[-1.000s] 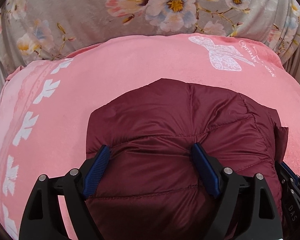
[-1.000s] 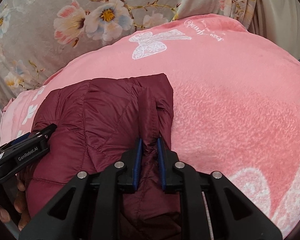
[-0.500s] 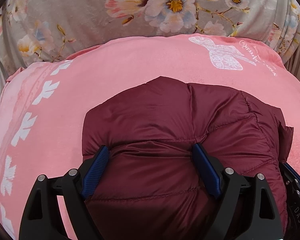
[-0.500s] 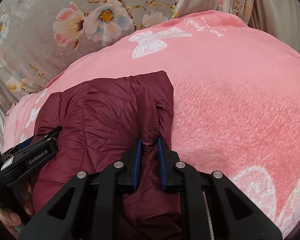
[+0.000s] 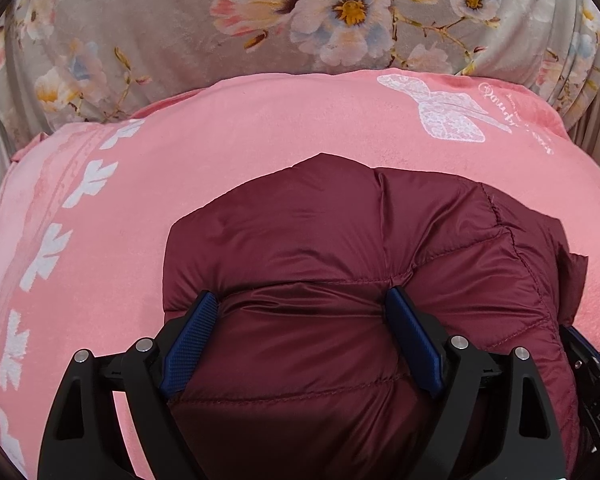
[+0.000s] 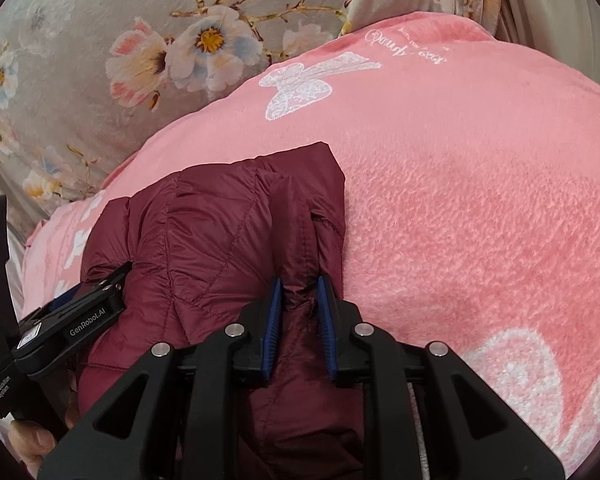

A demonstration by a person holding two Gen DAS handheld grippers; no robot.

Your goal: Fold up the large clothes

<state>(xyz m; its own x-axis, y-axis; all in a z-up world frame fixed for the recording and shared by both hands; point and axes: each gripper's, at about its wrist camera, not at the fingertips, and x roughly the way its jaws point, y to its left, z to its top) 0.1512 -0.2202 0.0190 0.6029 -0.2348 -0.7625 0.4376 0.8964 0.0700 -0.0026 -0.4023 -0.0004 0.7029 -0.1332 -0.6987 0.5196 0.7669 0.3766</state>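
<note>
A puffy, quilted maroon down jacket of glossy nylon lies bunched on a plush pink fleece blanket, which is printed with white butterflies and a border of white leaf shapes. Behind the blanket rises a soft grey cloth with large pink, white and blue flowers. The jacket's shell is smooth and shiny, crossed by stitched seams that divide it into padded panels; the blanket looks nubbly and matted close to the right camera.

The left claw stands spread wide, its ribbed blue pads pressing into either side of a thick bulge of the jacket. The right claw has just been opening a little, yet its blue pads sit close together with a narrow ridge of the jacket's fabric pinched between them, near the garment's right edge. In the right wrist view, part of a person's hand shows under the black left device.
</note>
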